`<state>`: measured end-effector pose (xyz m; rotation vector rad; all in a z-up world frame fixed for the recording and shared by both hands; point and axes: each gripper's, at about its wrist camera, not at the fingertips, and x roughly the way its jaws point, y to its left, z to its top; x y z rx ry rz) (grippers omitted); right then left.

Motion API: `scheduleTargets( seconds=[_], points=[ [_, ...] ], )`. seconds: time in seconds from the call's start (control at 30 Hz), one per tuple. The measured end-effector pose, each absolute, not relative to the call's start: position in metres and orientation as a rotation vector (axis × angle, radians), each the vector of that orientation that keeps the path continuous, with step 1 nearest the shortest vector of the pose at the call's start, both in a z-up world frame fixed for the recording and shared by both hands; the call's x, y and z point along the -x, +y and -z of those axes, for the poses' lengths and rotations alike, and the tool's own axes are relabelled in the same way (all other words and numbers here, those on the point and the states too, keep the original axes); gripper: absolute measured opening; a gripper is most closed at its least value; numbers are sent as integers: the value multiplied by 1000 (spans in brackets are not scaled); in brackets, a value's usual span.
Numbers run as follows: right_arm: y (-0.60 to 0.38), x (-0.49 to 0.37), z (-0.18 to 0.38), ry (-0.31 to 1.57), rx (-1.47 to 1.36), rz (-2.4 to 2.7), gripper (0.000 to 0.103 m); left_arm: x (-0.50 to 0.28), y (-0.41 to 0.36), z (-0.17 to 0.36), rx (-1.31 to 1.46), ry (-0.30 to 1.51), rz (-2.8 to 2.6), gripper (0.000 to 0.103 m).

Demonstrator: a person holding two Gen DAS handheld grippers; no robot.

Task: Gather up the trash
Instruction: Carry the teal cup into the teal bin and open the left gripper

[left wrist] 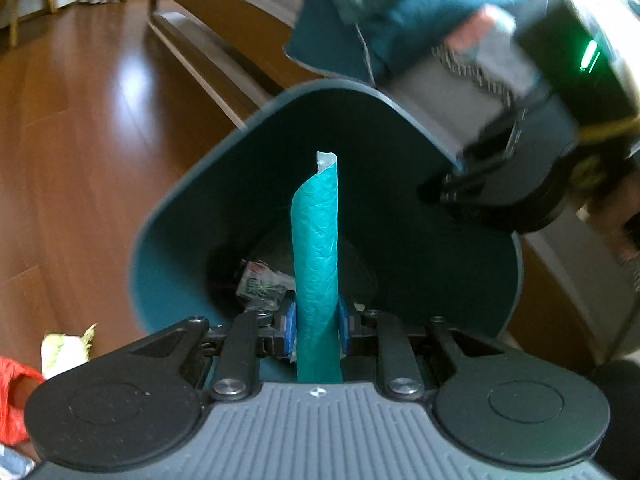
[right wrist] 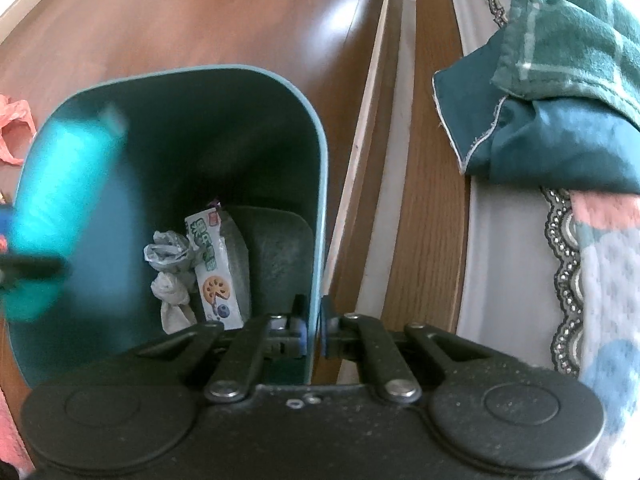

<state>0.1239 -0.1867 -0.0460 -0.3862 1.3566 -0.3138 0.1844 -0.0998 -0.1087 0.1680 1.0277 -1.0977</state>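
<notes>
The left gripper is clamped on a rolled teal embossed plastic wrapper, which stands up between its blue pads and hangs over the mouth of the dark teal plastic waste bin. In the right wrist view the same wrapper is only a bright teal blur above the bin's left rim. The right gripper has its jaws pressed together on the bin's right wall, pinching the thin rim and, it seems, holding the bin steady.

Inside the bin, at its bottom, lie a white snack carton with green print and a lotus-root picture and a crumpled grey-white plastic bag. Beside the bin on the brown wooden floor more litter waits: a red plastic bag and a pale yellowish scrap to the bin's left. A bed with green checked bedding stands to the bin's right.

The step in hand looks like the drop: the wrapper is carried to the bin but not yet released. The next move calls for the left gripper's jaws to part with the roll fully inside the rim, so that it falls in rather than catching on the edge, while the right grip on the wall keeps the bin from tipping.
</notes>
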Motion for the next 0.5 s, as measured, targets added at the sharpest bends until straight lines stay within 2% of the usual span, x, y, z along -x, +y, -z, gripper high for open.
scheduleTargets(
  seconds=[0.17, 0.37, 0.43, 0.5],
  points=[
    [-188, -117, 43, 1349, 387, 306, 5, -179, -136, 139, -246, 1121, 1079, 20],
    [-190, -111, 38, 1344, 380, 301, 6, -174, -138, 145, -267, 1128, 1079, 20],
    [-190, -111, 37, 1344, 377, 300, 6, -173, -139, 146, -281, 1130, 1078, 23],
    [-190, -113, 38, 1345, 379, 295, 6, -173, -134, 147, -288, 1131, 1073, 32]
  ],
)
